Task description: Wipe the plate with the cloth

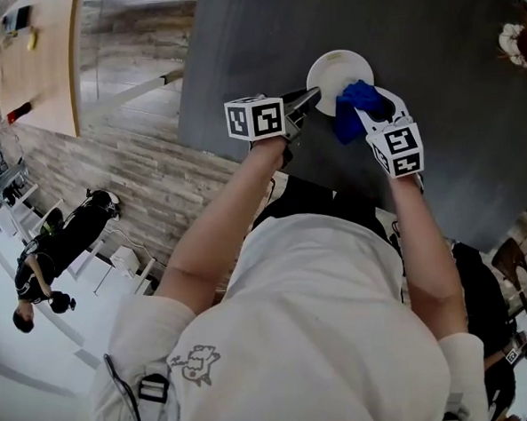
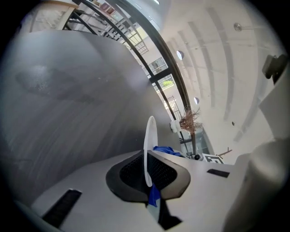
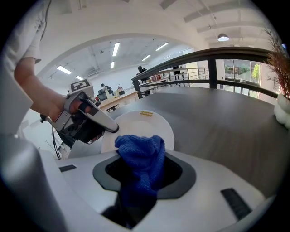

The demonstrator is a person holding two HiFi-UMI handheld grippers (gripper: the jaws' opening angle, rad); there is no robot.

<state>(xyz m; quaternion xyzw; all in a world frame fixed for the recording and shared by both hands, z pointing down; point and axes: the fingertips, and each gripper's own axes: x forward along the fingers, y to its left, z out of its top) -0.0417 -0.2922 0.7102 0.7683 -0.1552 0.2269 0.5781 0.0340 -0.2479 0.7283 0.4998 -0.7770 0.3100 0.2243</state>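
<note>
Plate (image 2: 149,136) rim between left fingers (image 2: 129,174) — clamped, cloth (image 3: 141,156) in right fingers (image 3: 177,174)

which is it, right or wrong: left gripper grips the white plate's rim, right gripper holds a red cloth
Wrong: the cloth in the right gripper is blue, as the right gripper view shows. The left gripper does grip the plate by its rim.

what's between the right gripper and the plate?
The cloth, blue, clamped in the right gripper, sits bunched in front of the plate, overlapping its near edge. The right gripper view shows it best.
</note>
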